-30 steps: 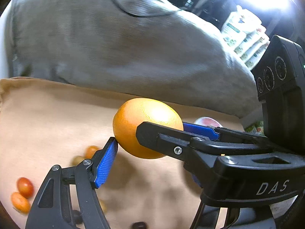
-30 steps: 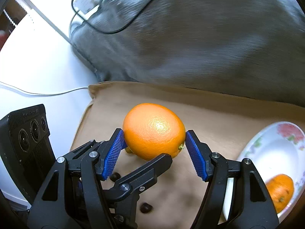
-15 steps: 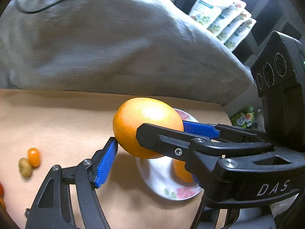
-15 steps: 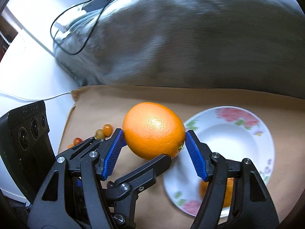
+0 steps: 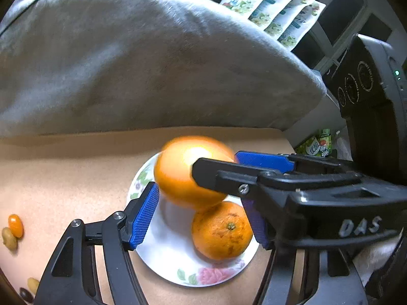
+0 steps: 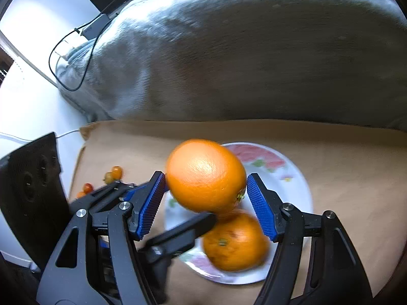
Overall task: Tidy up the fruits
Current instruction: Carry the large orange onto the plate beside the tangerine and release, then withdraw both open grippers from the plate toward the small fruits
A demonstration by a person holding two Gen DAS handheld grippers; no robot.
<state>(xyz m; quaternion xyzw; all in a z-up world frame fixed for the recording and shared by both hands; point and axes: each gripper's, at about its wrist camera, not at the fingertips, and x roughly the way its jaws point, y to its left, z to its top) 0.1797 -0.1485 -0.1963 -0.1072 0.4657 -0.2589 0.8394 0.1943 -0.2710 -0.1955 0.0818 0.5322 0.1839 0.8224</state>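
Observation:
A big smooth orange [image 5: 183, 172] [image 6: 206, 175] is held between both grippers above a white floral plate [image 5: 162, 251] [image 6: 292, 178]. My left gripper [image 5: 195, 195] and my right gripper [image 6: 204, 200] each have blue pads against the orange's sides. A second, rougher orange [image 5: 222, 230] [image 6: 235, 241] lies on the plate right under the held one. The held orange looks blurred.
The plate sits on a tan cloth [image 5: 63, 178] [image 6: 343, 157]. Small cherry tomatoes [image 5: 15, 225] [image 6: 114, 172] lie to the left. A big grey cushion [image 5: 127, 63] [image 6: 241, 50] rises behind. Snack packets [image 5: 274, 7] stand at the back right.
Both grippers carried the orange rightward over the plate and lower, close to the orange lying there. The held orange is now blurred and sits slightly farther forward between the pads.

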